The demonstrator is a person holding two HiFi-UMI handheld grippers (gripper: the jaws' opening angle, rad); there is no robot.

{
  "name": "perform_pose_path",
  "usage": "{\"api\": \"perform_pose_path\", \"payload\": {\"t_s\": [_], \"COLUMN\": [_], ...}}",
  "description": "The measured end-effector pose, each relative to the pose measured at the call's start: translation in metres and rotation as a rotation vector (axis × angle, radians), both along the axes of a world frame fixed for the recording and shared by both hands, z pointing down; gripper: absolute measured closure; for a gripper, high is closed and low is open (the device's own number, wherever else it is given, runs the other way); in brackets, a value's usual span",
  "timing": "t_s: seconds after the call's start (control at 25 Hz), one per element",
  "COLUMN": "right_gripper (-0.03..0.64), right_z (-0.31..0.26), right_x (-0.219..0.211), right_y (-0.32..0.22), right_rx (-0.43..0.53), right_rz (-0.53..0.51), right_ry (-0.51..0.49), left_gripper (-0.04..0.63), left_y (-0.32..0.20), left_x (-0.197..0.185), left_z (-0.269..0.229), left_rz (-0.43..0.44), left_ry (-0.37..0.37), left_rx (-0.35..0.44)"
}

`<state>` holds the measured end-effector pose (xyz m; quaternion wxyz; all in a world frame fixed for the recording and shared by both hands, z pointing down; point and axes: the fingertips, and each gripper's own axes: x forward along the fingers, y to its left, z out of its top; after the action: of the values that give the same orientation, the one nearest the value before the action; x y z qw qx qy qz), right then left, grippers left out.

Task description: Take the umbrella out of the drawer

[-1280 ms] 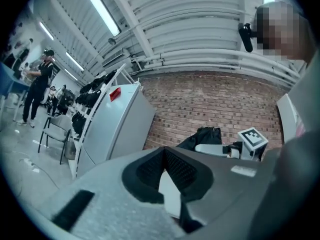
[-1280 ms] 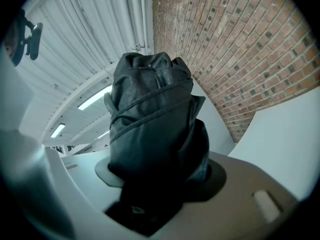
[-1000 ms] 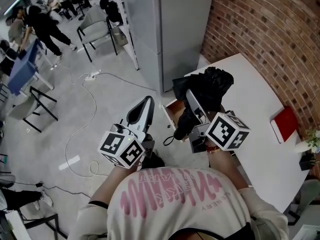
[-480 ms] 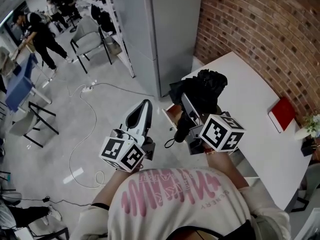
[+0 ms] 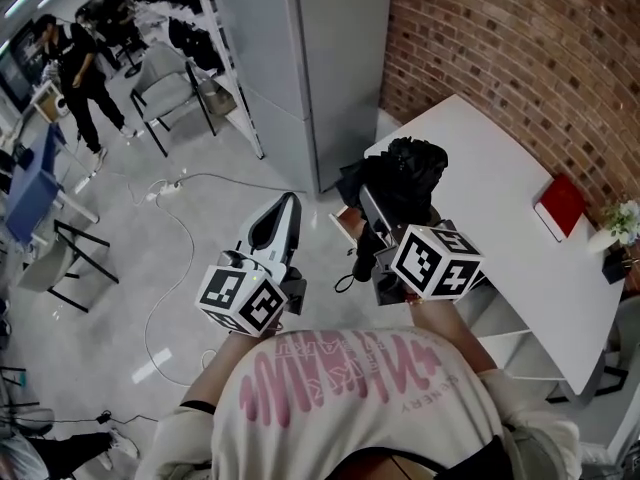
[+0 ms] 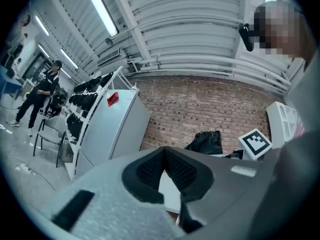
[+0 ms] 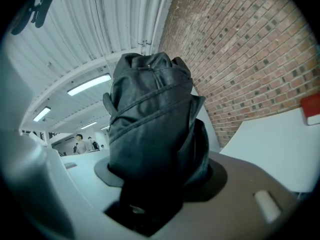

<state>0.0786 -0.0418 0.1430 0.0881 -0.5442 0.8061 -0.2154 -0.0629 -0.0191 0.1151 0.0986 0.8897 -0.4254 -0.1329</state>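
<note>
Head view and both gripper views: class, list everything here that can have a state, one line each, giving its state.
umbrella: folded, held in the air.
drawer: pulled open.
right gripper: fingers shut on the umbrella.
left gripper: fingers shut, nothing between them.
red book: closed, lying flat on the white table.
</note>
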Motion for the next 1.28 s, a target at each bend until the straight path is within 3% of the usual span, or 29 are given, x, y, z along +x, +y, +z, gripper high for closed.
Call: {"api": "perform_pose_path", "payload": {"t_s": [0.24,0.72,1.0,1.28], "right_gripper": [0.321,0.321,0.321,0.321], "right_z": [0.006,0.027,0.044,0.047], "right_x": [-0.003,0.022,0.034,0.035], "right_y": [0.003,0.012,0.014,0.01], "right_rx": [-0.032,-0.096,-0.162,-0.167], "right_rz": [0.031,0.087,0.086,0.079], "right_ry": [0.002,0.023,-0.025,-0.022], "left_gripper": [0.592,0.592,0.592,0.592], "left_y": [-0.001,-0.001,0.0,-0.003], "left_x": [-0.008,0.015,0.022,0.019], "left_z": [0.001,0.019,0.028,0.028], "left_rz": [0.037,0.102,0.102,0.084], "left_ry": [0.025,0.049,0.058,0.063], "left_rx": [-0.003,-0.039,-0.064,-0.064]}}
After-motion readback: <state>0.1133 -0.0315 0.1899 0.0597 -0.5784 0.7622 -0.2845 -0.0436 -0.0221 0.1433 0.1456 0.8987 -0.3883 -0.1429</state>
